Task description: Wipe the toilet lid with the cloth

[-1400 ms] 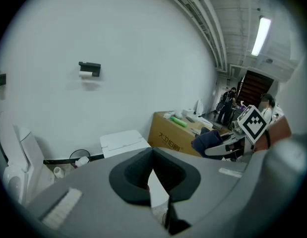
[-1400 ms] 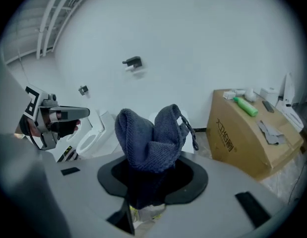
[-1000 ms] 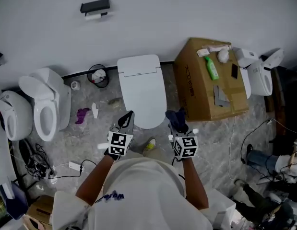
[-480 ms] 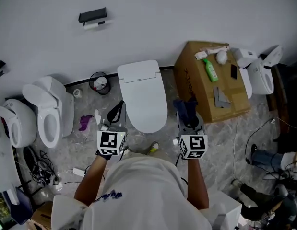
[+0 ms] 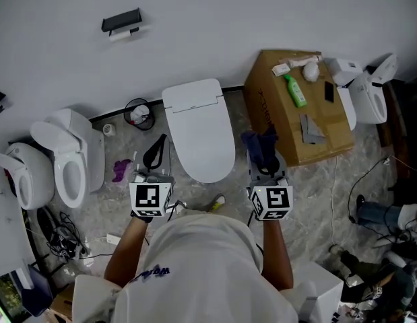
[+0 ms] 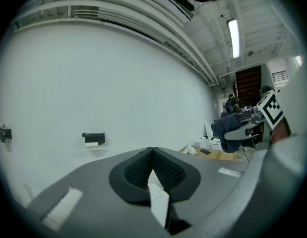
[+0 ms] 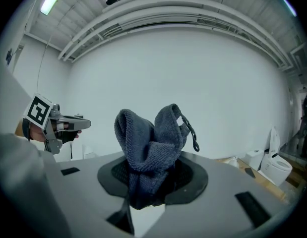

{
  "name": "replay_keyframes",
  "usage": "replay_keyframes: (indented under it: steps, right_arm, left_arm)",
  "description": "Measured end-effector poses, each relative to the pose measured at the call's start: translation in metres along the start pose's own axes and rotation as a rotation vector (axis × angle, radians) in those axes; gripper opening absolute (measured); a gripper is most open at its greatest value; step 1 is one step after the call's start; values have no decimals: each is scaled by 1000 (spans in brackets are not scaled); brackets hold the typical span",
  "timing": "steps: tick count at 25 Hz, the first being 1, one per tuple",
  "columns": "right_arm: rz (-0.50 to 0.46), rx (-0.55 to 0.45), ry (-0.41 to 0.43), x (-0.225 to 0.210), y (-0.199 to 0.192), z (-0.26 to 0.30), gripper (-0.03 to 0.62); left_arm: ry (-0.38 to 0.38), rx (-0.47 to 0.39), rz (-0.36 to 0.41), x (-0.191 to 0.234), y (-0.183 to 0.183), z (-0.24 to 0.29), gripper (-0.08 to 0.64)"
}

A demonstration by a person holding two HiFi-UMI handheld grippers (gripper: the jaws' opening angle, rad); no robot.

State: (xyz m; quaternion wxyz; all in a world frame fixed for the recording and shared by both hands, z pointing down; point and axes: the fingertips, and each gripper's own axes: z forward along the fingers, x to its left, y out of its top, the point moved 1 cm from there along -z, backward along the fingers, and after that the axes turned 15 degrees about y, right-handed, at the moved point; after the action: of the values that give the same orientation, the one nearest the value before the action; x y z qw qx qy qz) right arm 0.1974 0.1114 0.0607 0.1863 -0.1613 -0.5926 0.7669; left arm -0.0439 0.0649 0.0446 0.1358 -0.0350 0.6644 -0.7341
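The white toilet with its lid point(image 5: 199, 132) down stands against the wall, straight ahead of me. My right gripper point(image 5: 261, 148) is held to the right of the bowl and is shut on a dark blue-grey cloth point(image 7: 151, 150), which bunches up above its jaws; in the head view the cloth point(image 5: 260, 147) hangs beside the cardboard box. My left gripper point(image 5: 155, 152) is raised to the left of the bowl with its jaws shut and nothing between them; its own view point(image 6: 153, 171) looks at the bare wall. Neither gripper touches the lid.
A cardboard box point(image 5: 275, 123) with a green bottle point(image 5: 295, 91) and small items stands right of the toilet. Two more toilets point(image 5: 70, 157) sit at the left, another point(image 5: 366, 96) at the far right. A wire bin point(image 5: 137, 112), scraps and cables point(image 5: 56, 231) lie on the floor.
Both grippers have pulled back from the front of the bowl and spread apart, the left going left, the right going right with the cloth.
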Motion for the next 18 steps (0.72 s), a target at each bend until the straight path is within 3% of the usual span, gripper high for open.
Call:
replay_keyframes:
  steps: [18]
  right_arm:
    - [-35,18,20,-1,5,-2,138]
  left_arm:
    - [30,10,23,8,-1,-2,2]
